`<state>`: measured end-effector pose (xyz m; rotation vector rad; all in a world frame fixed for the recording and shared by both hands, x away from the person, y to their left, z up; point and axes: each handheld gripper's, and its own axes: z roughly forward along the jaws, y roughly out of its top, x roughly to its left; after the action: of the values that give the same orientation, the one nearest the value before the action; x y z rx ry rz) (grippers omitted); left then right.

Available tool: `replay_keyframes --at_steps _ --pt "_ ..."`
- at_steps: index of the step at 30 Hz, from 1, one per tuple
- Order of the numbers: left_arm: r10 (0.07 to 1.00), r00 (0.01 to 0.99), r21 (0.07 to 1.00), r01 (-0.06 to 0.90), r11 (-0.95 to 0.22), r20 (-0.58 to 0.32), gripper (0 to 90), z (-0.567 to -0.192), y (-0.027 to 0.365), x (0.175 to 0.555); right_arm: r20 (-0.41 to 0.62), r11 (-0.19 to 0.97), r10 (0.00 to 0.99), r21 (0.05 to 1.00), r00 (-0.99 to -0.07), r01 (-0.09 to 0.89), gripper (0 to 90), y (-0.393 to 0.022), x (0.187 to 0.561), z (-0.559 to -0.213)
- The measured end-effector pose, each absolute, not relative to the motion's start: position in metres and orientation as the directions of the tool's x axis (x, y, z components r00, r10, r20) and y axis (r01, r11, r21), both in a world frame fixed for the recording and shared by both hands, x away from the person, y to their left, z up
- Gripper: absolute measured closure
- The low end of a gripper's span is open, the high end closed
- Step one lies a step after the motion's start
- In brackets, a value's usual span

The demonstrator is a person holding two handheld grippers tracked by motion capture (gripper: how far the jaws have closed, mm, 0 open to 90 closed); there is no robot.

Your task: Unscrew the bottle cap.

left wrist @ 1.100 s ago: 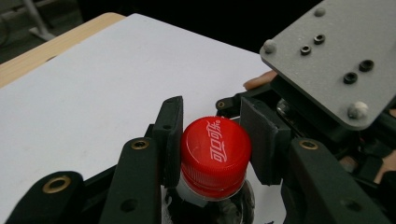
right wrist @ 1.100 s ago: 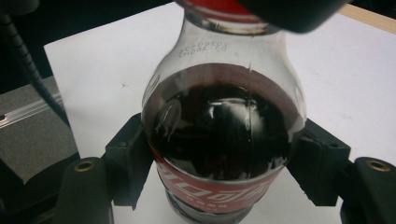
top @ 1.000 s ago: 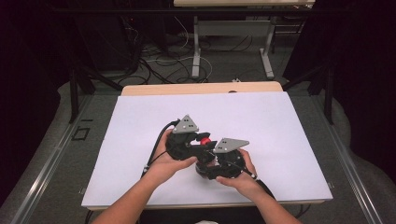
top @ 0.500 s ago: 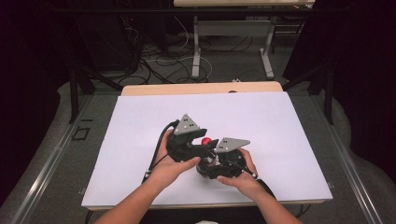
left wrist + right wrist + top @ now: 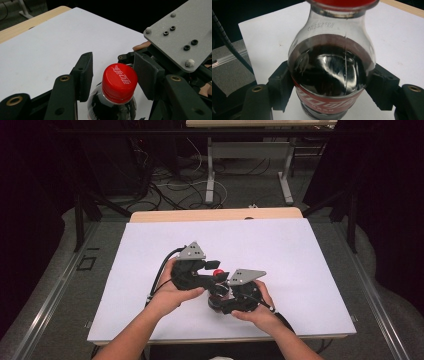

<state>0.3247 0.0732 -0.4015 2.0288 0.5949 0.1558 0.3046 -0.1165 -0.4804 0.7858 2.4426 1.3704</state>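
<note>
Two hand-held grippers meeting at a red cap (image 5: 218, 273), white table (image 5: 300, 250)

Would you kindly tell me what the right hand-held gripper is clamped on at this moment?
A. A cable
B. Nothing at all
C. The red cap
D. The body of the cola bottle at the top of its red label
D: in the right gripper view, the right hand-held gripper has its two black pads pressed against opposite sides of the cola bottle, at the top edge of its red label, well below the red cap.
</note>
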Motion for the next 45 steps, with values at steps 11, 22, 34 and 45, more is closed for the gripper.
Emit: replay_keyframes --at_steps 11,22,34,45 --pt "0.472 0.874 0.852 0.331 -0.406 -0.115 60.9 -0.405 0.061 0.323 0.057 0.431 0.549 0.836 -0.834 0.34 29.7 -0.115 0.304 -0.481" --pt "0.634 0.767 0.868 0.377 -0.323 -0.098 61.7 -0.406 0.047 0.312 0.034 0.418 0.597 0.84 -0.802 0.346 29.7 -0.117 0.305 -0.481" --pt "0.557 0.817 0.861 0.384 -0.333 -0.149 47.2 -0.4 0.062 0.318 0.045 0.406 0.595 0.845 -0.803 0.348 29.7 -0.119 0.306 -0.48" --pt "0.461 0.876 0.844 0.35 -0.407 -0.141 45.7 -0.4 0.079 0.325 0.054 0.421 0.56 0.841 -0.827 0.34 29.7 -0.116 0.304 -0.481"
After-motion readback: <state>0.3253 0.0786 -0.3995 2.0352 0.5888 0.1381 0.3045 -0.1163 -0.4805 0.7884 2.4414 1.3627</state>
